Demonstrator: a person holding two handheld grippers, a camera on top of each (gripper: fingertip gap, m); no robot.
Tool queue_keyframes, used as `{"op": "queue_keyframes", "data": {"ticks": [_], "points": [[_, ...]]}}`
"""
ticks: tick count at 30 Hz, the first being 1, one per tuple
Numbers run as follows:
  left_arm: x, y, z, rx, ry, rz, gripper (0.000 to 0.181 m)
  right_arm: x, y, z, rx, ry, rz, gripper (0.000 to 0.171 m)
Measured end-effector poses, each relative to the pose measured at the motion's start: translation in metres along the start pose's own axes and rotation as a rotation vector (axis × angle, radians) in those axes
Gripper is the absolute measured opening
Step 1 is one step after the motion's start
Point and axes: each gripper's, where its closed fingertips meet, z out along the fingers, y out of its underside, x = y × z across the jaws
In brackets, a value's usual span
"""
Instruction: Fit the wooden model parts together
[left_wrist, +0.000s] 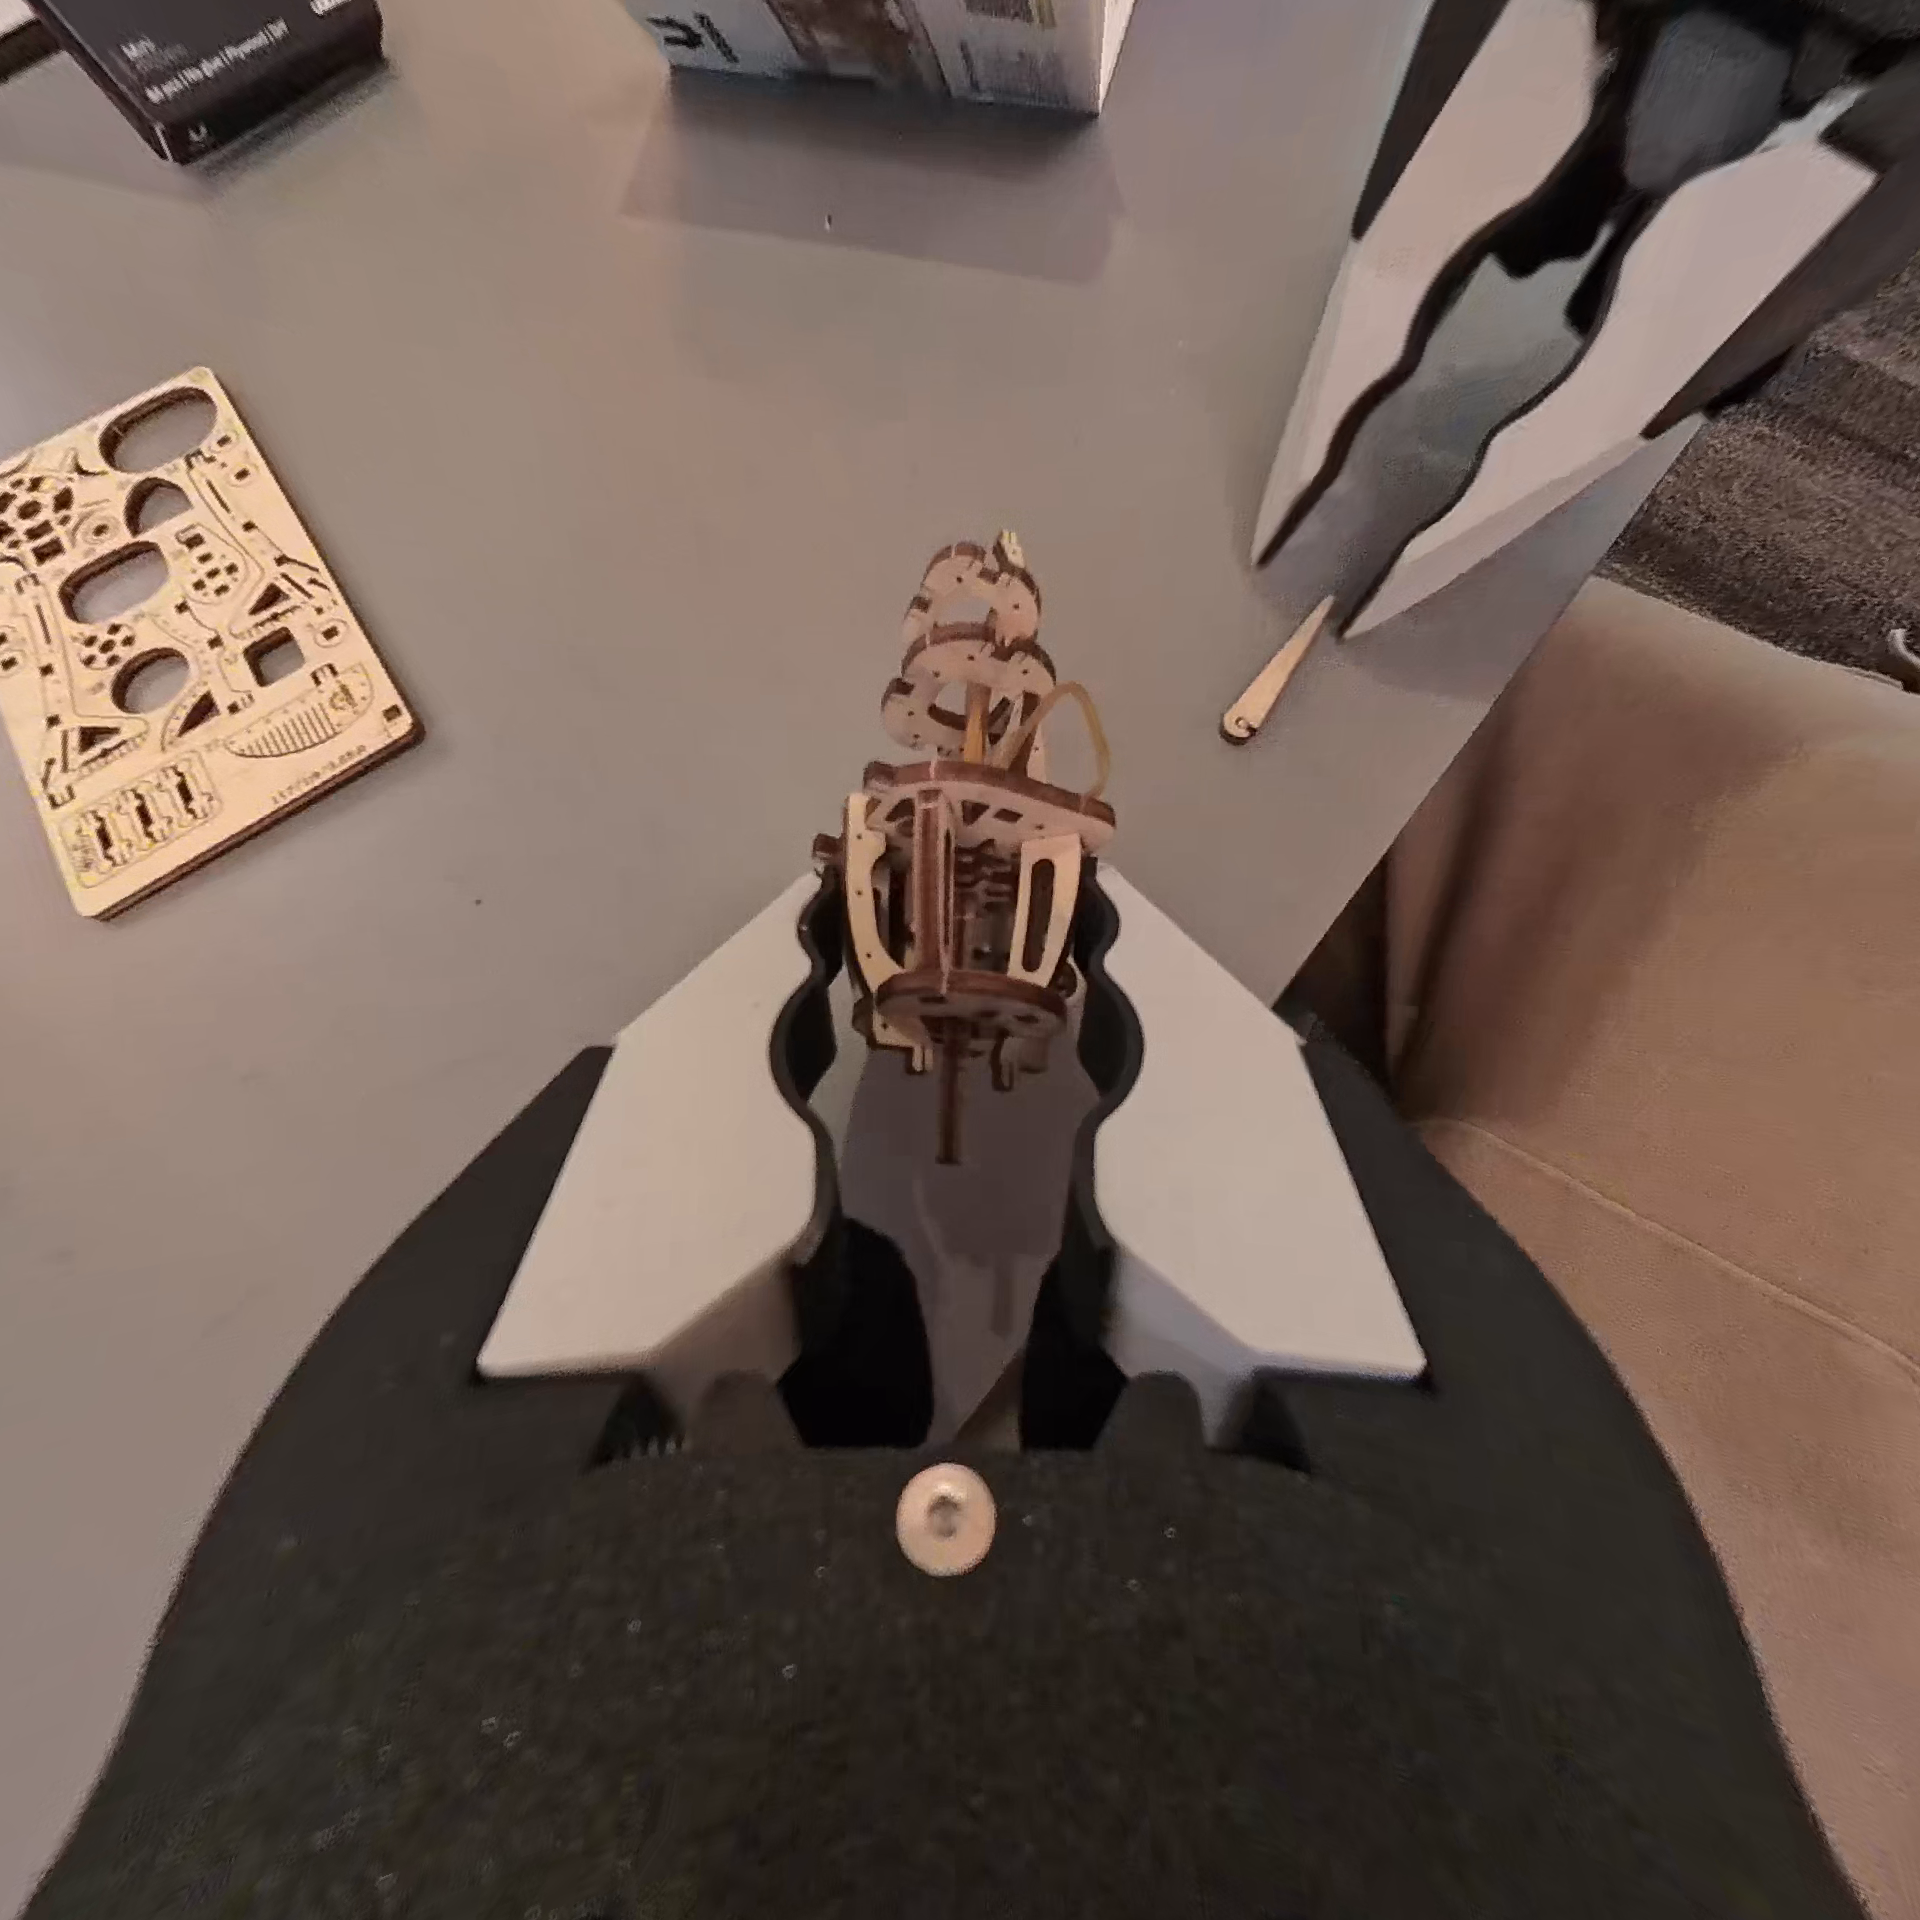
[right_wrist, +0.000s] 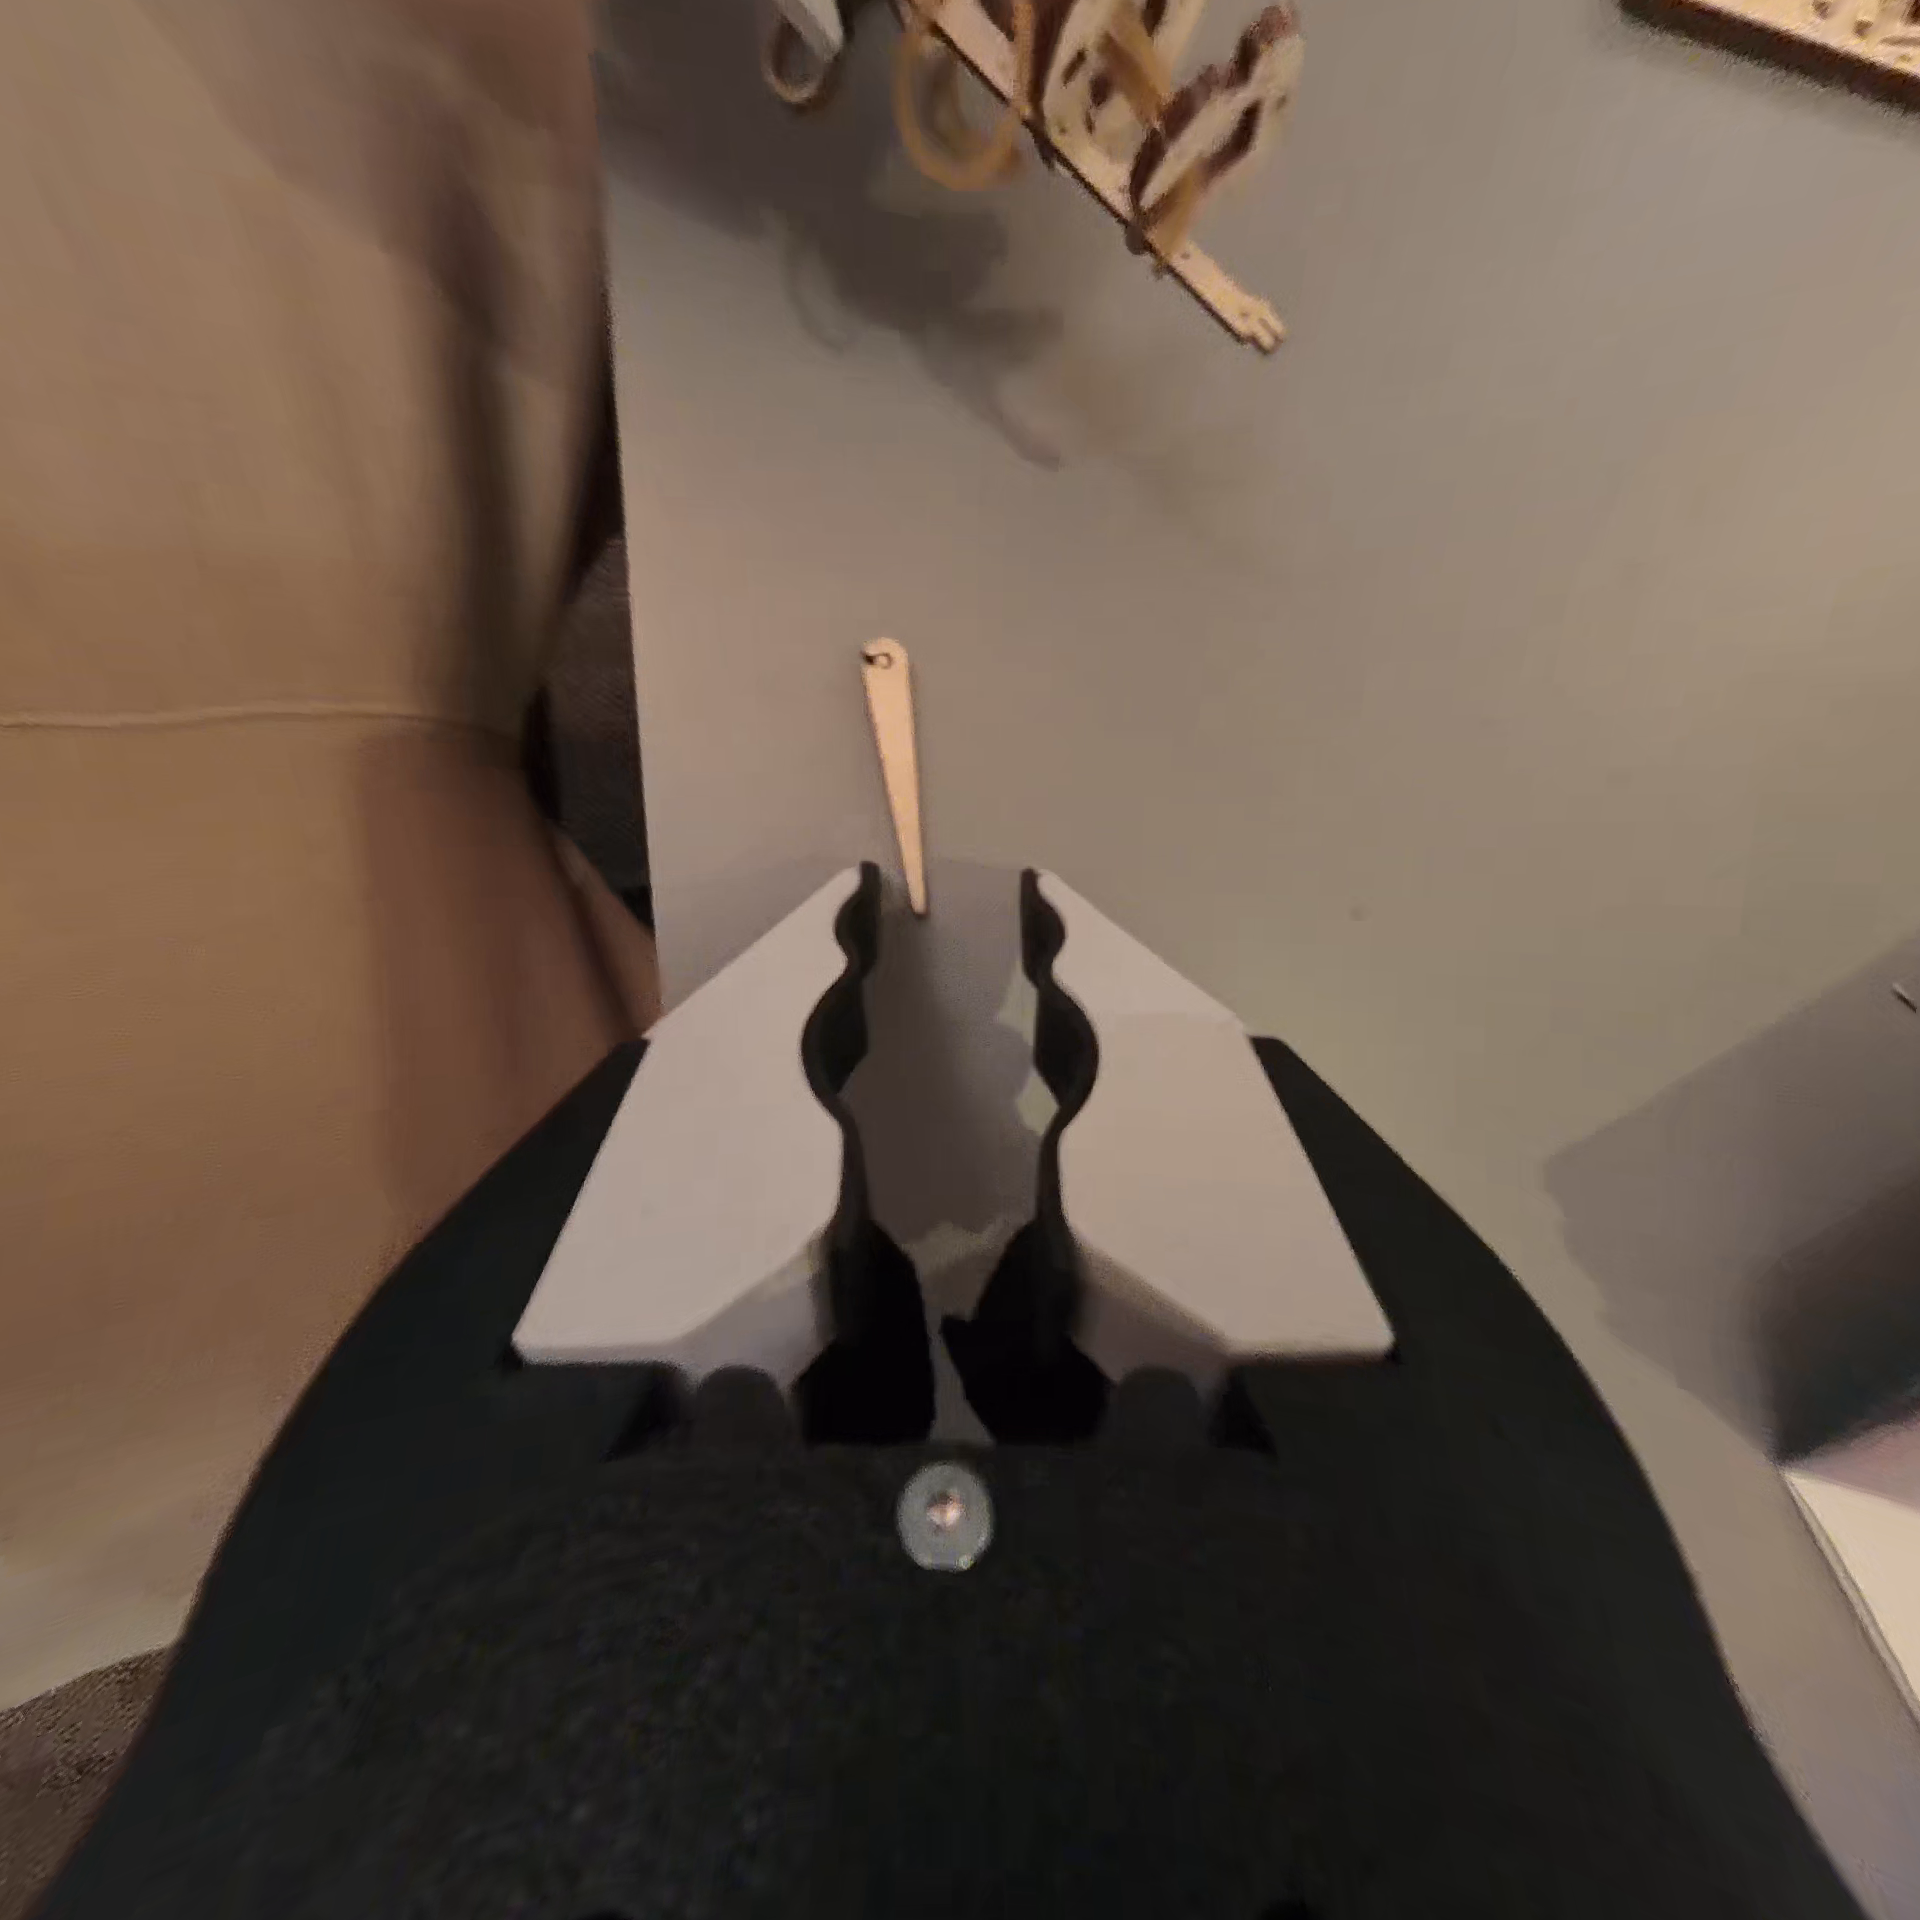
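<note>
The half-built wooden model (left_wrist: 961, 831) is held clamped in the left tool (left_wrist: 961, 935), above the grey table (left_wrist: 623, 468), with its stacked scalloped discs pointing away and a thin rod hanging back between the fingers. The right tool (right_wrist: 945, 883) is open and holds nothing; the thin tapered wooden piece (right_wrist: 896, 769) lies flat on the table just in front of its tips, very near the table edge. From here, it is judged that the piece could be pushed over this edge if the tips come down beside it instead of around it — it is flat and offers almost no height for gripping. A hard squeeze by the left tool could also crack the model, because it is made of thin laser-cut plywood with dark burnt edges and many small slots. The yellow rubber band (left_wrist: 1070, 727) looped on the model could catch on a tip. The tool fingers are smooth and grey, with wavy black inner pads. A cut-out plywood sheet (left_wrist: 197, 644) rests further left on the table.
</note>
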Motion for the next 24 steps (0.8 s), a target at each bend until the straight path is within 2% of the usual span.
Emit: {"op": "queue_keyframes", "data": {"ticks": [2, 4, 6, 8, 11, 15, 18, 22, 24], "points": [[-0.002, 0.002, 0.0, -0.011, -0.01, -0.027, 0.042, 0.0, -0.006, -0.01, 0.001, 0.108, 0.111, 0.036], [-0.002, 0.003, -0.001, -0.016, -0.01, -0.074, 0.042, -0.004, -0.01, -0.018, 0.026, 0.253, 0.335, 0.042], [-0.002, 0.003, 0.0, -0.021, -0.014, -0.122, 0.042, -0.02, -0.012, -0.021, 0.109, 0.36, 0.628, 0.045], [0.0, 0.001, 0.001, -0.021, -0.016, -0.145, 0.042, -0.035, -0.021, -0.018, 0.22, 0.414, 0.786, 0.054], [0.002, -0.002, -0.003, -0.026, -0.027, -0.15, 0.042, -0.038, -0.033, -0.014, 0.316, 0.498, 0.848, 0.051], [0.0, 0.002, -0.008, -0.026, -0.036, -0.162, 0.042, -0.025, -0.028, 0.002, 0.305, 0.498, 0.93, 0.053], [-0.002, 0.007, -0.01, -0.025, -0.039, -0.182, 0.042, -0.013, -0.025, 0.012, 0.287, 0.443, 0.954, 0.054], [-0.008, 0.007, -0.013, -0.018, -0.084, -0.181, 0.042, 0.005, -0.035, 0.022, 0.228, 0.35, 0.841, 0.058], [-0.008, 0.006, -0.017, -0.018, -0.097, -0.195, 0.042, 0.002, -0.04, 0.017, 0.223, 0.285, 0.81, 0.053]]}}
